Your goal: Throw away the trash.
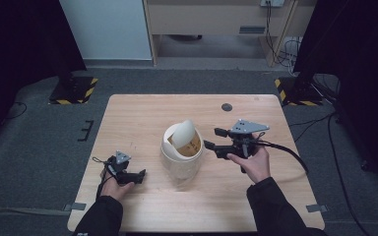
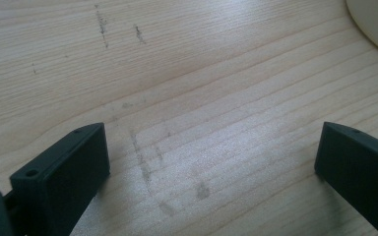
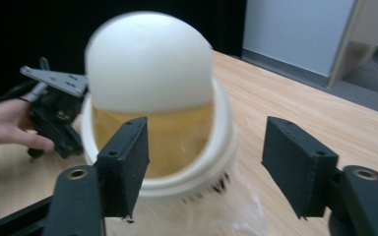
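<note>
Centre of frame: a cream bin (image 1: pixel 180 160) with a tilted swing lid (image 1: pixel 183 132) stands on the table (image 1: pixel 142 118). Right of it, the right claw (image 1: pixel 215 139) hovers open, facing the bin. Lower left, the left claw (image 1: pixel 139 176) rests open on the table. To work the lid well, approach level and push its raised edge gently, bracing the bin if it slides.

A light wooden bench (image 1: pixel 142 118) stands on grey carpet (image 1: pixel 29 142). A small dark round disc (image 1: pixel 227 107) lies near its far edge. Hazard-striped stand bases (image 1: pixel 74 90) sit beyond.
</note>
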`<state>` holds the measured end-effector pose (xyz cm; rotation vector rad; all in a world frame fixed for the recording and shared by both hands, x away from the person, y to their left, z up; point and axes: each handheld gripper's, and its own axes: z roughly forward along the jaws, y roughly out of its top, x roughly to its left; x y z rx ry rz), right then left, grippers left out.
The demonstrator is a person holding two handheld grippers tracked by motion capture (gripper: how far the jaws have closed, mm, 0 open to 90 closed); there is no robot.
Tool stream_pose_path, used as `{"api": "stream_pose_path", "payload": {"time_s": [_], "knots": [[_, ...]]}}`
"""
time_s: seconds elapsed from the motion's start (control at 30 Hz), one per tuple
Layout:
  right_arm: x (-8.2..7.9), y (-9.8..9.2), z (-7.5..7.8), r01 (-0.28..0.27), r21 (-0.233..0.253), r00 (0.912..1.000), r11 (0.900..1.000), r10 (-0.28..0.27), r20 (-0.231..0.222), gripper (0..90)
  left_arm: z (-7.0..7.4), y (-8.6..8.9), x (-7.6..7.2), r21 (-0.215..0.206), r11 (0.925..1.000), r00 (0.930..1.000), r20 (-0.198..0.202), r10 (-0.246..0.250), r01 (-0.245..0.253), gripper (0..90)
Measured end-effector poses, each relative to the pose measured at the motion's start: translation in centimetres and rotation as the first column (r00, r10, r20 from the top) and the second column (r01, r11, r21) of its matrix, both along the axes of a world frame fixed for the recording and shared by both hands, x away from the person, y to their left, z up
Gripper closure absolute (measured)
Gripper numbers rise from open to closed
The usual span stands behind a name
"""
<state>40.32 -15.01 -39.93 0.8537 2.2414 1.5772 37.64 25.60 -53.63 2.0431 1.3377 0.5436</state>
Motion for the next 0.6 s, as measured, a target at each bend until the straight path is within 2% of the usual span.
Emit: {"api": "stream_pose_path", "payload": {"time_s": [0.2, 0.3, 0.33, 0.43, 0.6], "knots": [[-0.2, -1.9, -1.3, 0.037, -0.018, 0.9990, 0.999, -0.038, -0.026, 29.9, 0.0, 0.0, 0.0, 0.000, 1.0000, 1.0000, 0.000, 0.000, 0.000, 0.0], [-0.3, -3.3, -2.9, 0.060, -0.050, 0.9965, 0.997, -0.063, -0.054, 27.2, 0.0, 0.0, 0.0, 0.000, 1.0000, 1.0000, 0.000, 0.000, 0.000, 0.0], [-0.3, -3.3, -2.9, 0.060, -0.050, 0.9965, 0.997, -0.063, -0.054, 27.2, 0.0, 0.0, 0.0, 0.000, 1.0000, 1.0000, 0.000, 0.000, 0.000, 0.0], [-0.5, -4.7, -4.9, 0.088, -0.093, 0.9915, 0.992, -0.096, -0.088, 25.9, 0.0, 0.0, 0.0, 0.000, 1.0000, 1.0000, 0.000, 0.000, 0.000, 0.0], [-0.4, -6.0, -6.5, 0.125, -0.136, 0.9828, 0.983, -0.141, -0.119, 24.1, 0.0, 0.0, 0.0, 0.000, 1.0000, 1.0000, 0.000, 0.000, 0.000, 0.0]]}}
